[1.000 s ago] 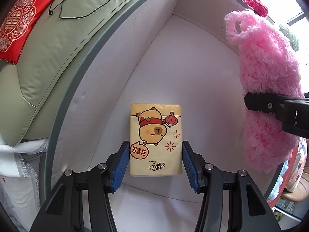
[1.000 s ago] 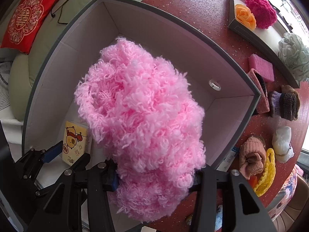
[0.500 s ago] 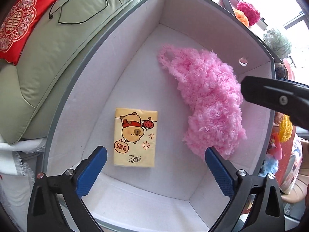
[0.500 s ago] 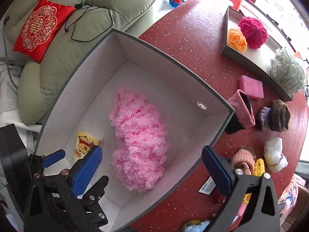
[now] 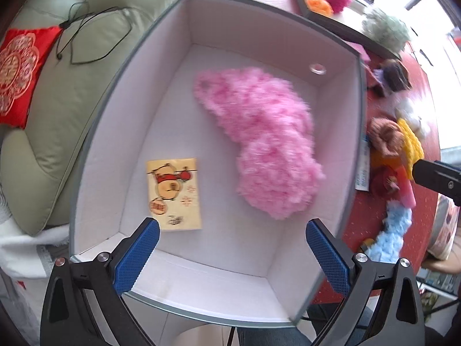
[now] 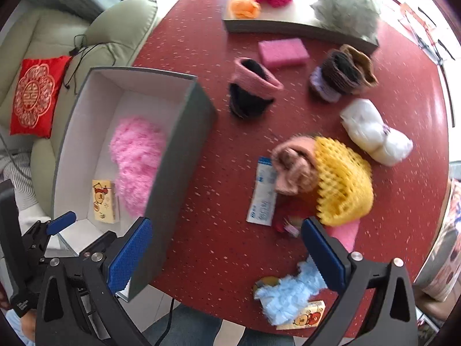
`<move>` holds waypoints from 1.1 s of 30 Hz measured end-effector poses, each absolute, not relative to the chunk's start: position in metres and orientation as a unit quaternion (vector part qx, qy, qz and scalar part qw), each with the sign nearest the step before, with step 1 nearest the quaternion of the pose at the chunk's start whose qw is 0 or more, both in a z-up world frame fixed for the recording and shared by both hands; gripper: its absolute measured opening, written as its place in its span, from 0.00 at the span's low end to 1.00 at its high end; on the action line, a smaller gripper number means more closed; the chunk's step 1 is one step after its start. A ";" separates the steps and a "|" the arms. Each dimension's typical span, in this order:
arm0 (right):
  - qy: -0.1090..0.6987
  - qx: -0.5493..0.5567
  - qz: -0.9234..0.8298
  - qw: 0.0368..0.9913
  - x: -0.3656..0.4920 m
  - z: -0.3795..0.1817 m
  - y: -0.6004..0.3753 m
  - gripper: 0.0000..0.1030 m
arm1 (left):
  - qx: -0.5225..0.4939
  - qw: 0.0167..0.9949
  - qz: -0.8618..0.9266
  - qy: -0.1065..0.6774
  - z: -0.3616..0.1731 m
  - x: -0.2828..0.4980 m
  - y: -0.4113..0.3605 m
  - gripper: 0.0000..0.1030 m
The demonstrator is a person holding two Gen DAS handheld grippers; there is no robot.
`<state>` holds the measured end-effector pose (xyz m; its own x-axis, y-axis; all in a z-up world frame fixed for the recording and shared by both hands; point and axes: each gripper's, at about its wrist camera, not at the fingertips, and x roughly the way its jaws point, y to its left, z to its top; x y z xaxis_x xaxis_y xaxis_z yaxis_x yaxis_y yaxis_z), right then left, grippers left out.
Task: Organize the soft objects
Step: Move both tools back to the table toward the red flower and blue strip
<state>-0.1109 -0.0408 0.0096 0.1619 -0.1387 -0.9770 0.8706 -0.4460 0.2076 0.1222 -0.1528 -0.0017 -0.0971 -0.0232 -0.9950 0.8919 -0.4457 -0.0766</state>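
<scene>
A grey box with white lining point(image 5: 276, 43) point(image 6: 173, 155) holds a fluffy pink knit piece point(image 5: 265, 135) point(image 6: 138, 155) and a yellow cartoon tissue pack point(image 5: 173, 193) point(image 6: 104, 201), both lying loose on its floor. My left gripper point(image 5: 230, 248) hangs open above the box's near end with nothing between its fingers. My right gripper point(image 6: 226, 253) is open over the red table point(image 6: 207, 150), to the right of the box, and holds nothing. Beyond it lie a yellow knit piece point(image 6: 343, 184), a tan knit piece point(image 6: 294, 167) and a light blue fluffy piece point(image 6: 288, 294).
On the table are a pink-and-black beanie point(image 6: 250, 86), a brown hat point(image 6: 343, 72), a white bundle point(image 6: 374, 135), a pink sponge point(image 6: 282, 52), a paper slip point(image 6: 263, 193), another tissue pack point(image 6: 305, 315) and a far tray point(image 6: 288, 23) with pompoms. A green sofa with a red cushion point(image 6: 34, 95) stands left.
Both grippers opened: the left let go of the tissue pack, the right dropped the pink knit piece into the box. The left rose; the right swung right, out over the table.
</scene>
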 end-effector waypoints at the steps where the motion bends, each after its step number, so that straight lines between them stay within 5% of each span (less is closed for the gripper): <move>1: 0.283 0.632 -0.583 0.426 -0.123 0.007 -0.028 1.00 | 0.571 0.355 -0.638 0.376 0.001 0.114 -0.149 0.99; 15: 0.172 0.717 -0.612 0.287 -0.221 -0.042 0.132 1.00 | 0.610 0.247 -0.694 0.291 0.021 -0.022 -0.099 0.99; 22: 0.153 0.737 -0.590 0.291 -0.230 -0.060 0.165 1.00 | 0.626 0.255 -0.654 0.341 -0.015 -0.064 -0.099 0.99; 33: 0.154 0.749 -0.543 0.348 -0.193 -0.079 0.143 1.00 | 0.657 0.287 -0.651 0.248 -0.058 -0.107 -0.071 0.99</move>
<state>-0.1932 0.1435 -0.0788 0.3632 -0.1468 -0.9201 0.6089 -0.7101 0.3536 -0.1073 -0.0707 -0.0577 0.0285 -0.0488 -0.9984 0.7001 -0.7119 0.0548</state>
